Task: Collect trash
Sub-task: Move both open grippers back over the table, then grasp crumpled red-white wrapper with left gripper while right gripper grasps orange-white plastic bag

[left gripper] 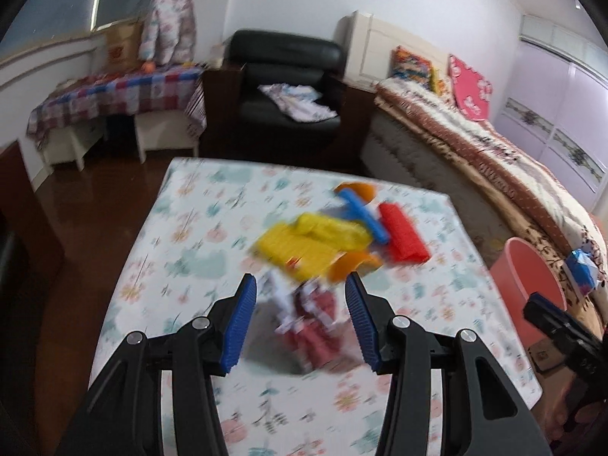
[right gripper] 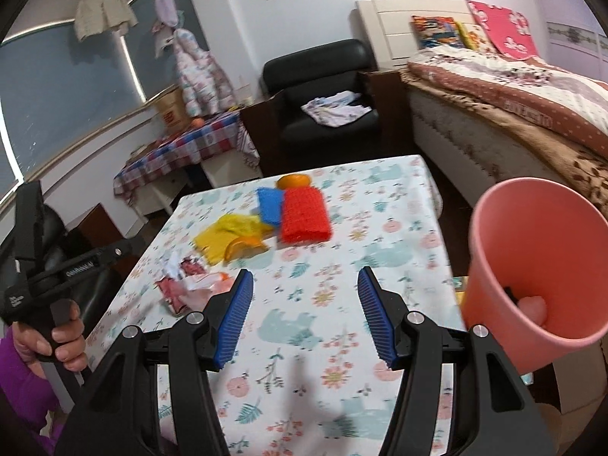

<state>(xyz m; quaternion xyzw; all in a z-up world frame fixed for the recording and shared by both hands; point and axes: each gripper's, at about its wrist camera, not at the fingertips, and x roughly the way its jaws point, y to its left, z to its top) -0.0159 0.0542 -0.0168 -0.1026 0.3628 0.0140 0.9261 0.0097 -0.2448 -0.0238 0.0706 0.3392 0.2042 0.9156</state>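
Note:
A crumpled red and white wrapper [left gripper: 307, 323] lies on the floral table [left gripper: 182, 235]; it also shows in the right wrist view [right gripper: 186, 285]. My left gripper [left gripper: 302, 292] is open and hovers just above it, one finger on each side. Beyond it lie a yellow cloth [left gripper: 304, 243], a blue piece [left gripper: 361, 212], a red knitted cloth [left gripper: 402, 233] and orange peels [left gripper: 349, 266]. My right gripper [right gripper: 304, 288] is open and empty over the bare tablecloth [right gripper: 342, 266]. A pink bin [right gripper: 532, 266] stands right of the table, something pale inside it.
A black armchair [left gripper: 285, 87] with a cloth on it stands behind the table. A bed [left gripper: 494, 159] runs along the right. A side table with a checked cover [left gripper: 114, 95] stands at the back left. The floor is dark wood.

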